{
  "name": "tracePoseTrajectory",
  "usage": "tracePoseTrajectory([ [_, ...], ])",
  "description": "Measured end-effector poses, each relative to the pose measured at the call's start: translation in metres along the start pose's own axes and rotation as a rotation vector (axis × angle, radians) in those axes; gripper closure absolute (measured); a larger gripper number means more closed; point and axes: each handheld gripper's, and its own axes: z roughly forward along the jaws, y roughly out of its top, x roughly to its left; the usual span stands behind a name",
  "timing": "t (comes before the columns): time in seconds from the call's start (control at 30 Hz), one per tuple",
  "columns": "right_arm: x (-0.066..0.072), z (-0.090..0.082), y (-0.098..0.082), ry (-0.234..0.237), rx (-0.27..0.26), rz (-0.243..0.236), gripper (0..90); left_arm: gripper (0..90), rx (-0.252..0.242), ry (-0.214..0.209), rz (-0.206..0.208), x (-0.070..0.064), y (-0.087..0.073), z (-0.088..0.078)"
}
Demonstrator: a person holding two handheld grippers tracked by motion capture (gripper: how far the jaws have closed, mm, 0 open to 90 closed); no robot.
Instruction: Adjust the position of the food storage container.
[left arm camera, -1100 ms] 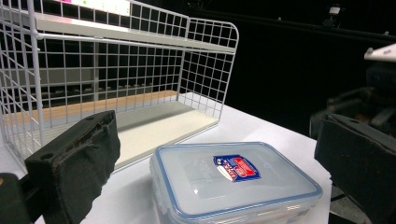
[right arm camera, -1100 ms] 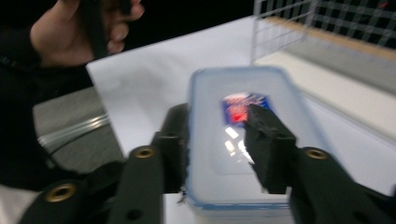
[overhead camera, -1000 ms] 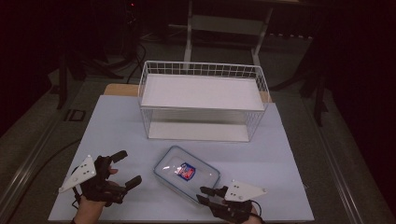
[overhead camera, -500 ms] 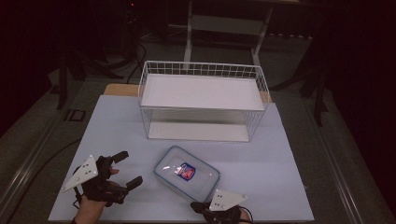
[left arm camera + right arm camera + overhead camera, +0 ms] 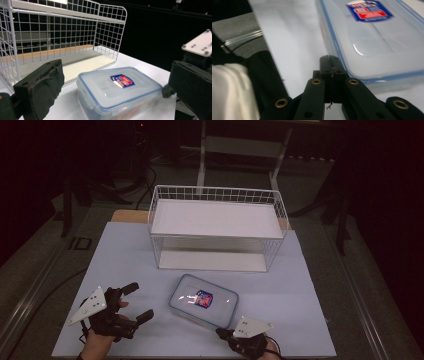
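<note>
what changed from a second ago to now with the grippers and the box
The right gripper slid back toward the table's near edge and its jaws have just closed, with nothing between them, at the container's near rim. The left gripper stayed open beside it; container and wire basket did not move.

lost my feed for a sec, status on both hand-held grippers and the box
Left hand-held gripper open, beside the lidded plastic box, not touching. Right hand-held gripper shut, empty, at the box's near edge. Wire basket behind; nothing in the way.

The container lid's (image 5: pixel 117 86) red-and-blue label (image 5: pixel 122 80) is too blurred to read.
</note>
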Motion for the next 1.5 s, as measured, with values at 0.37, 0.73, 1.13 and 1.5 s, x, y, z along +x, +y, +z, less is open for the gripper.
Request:
tracePoseTrajectory([
  [0.37,-0.003,0.005,0.004,0.033,-0.003,-0.004,90.0,0.2,0.003,-0.004,-0.001,-0.001,0.0,0.001],
  [0.73,-0.025,-0.001,-0.001,-0.04,0.015,0.051,90.0,0.2,0.008,-0.005,-0.002,0.0,-0.001,0.002],
  [1.13,-0.039,-0.005,-0.004,-0.071,0.012,0.068,90.0,0.2,0.011,-0.011,-0.012,0.0,-0.002,0.003],
  [1.5,-0.046,-0.011,-0.004,-0.073,-0.011,0.107,90.0,0.2,0.03,-0.019,0.0,-0.001,-0.003,0.006],
])
